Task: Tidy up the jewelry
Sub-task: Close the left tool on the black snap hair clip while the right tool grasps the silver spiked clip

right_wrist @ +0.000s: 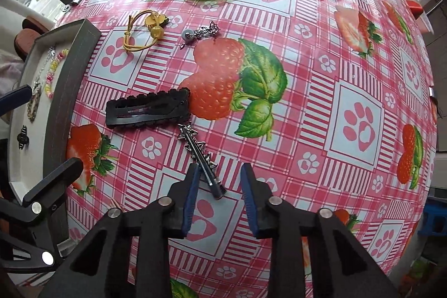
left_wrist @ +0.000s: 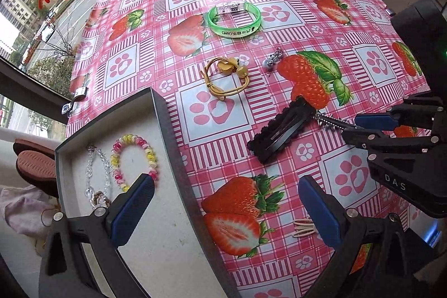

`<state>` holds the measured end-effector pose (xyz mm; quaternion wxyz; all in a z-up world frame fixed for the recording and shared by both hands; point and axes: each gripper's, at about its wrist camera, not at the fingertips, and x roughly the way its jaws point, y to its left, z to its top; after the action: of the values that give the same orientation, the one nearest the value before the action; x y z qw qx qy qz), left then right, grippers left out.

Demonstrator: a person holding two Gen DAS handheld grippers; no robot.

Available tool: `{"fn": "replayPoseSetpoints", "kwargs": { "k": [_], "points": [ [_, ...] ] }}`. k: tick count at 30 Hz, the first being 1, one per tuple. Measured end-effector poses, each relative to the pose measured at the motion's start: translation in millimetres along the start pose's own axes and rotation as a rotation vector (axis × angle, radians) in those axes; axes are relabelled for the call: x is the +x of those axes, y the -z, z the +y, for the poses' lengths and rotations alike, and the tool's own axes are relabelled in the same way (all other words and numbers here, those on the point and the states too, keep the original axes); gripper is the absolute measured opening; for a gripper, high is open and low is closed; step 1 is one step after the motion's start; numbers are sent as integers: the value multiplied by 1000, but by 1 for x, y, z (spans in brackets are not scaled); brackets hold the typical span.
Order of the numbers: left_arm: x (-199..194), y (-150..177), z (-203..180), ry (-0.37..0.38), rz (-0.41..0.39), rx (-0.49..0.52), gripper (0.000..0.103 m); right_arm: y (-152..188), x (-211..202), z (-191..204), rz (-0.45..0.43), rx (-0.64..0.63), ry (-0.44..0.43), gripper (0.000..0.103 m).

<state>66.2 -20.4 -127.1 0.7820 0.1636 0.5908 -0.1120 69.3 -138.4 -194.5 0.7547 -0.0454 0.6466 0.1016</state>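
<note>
Left wrist view
- Left tongs point(left_wrist: 223, 203): spread wide and empty, one finger over the tray, the other over the bench; positioned low centre of frame, probably standing by at the drop-off point.
- Tray point(left_wrist: 178, 152): grey-walled, lower left; already holds a pastel coil bracelet point(left_wrist: 134, 158) and a clear bead bracelet point(left_wrist: 96, 175), so it serves as the collecting place.
- Bench point(left_wrist: 279, 18): covered in pink strawberry oilcloth; unsorted pieces lie scattered, including a green bangle point(left_wrist: 234, 20) upper centre and a yellow cord hair tie point(left_wrist: 226, 78) mid-frame.
- Right tongs point(left_wrist: 360, 124): enter from the right edge, tips at a silver star hair clip point(left_wrist: 331, 120).

Right wrist view
- Right tongs point(right_wrist: 219, 180): parted, bracketing the near end of the silver star hair clip point(right_wrist: 202, 158) at lower centre; the left pad appears to touch it, no clamp yet.
- Black snap clip point(right_wrist: 148, 109): just beyond, touching the star clip's far end; closing carelessly may drag it.
- Tray point(right_wrist: 81, 46): left edge, near enough for a short transfer.
</note>
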Motion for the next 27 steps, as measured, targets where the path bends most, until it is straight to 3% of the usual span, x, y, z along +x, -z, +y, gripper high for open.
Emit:
{"fn": "replayPoseSetpoints", "kwargs": {
  "k": [2,10,14,17,20,22,23,27],
  "points": [
    [3,-6,-5,11,-1,13,103,1,0,-4,1,4,6,11],
    [28,-34,-35,50,18,70,103,13,-1,-37,10,70,-11,11],
    [51,-43,-38,74,89,27,95,19,-2,-48,7,84,-29,11],
    [58,-47,-35,110,106,-29,95,17,0,-51,6,97,-44,11],
    [56,-51,-36,133,99,-33,81,17,-1,-50,8,97,-47,11],
    [52,-54,-38,144,84,-14,59,17,-2,-47,10,97,-45,11],
    [50,-56,-39,151,79,-6,41,18,-3,-49,11,97,-45,11],
    [48,-61,-32,176,91,-47,37,15,-4,-50,10,109,-53,11]
  ]
}}
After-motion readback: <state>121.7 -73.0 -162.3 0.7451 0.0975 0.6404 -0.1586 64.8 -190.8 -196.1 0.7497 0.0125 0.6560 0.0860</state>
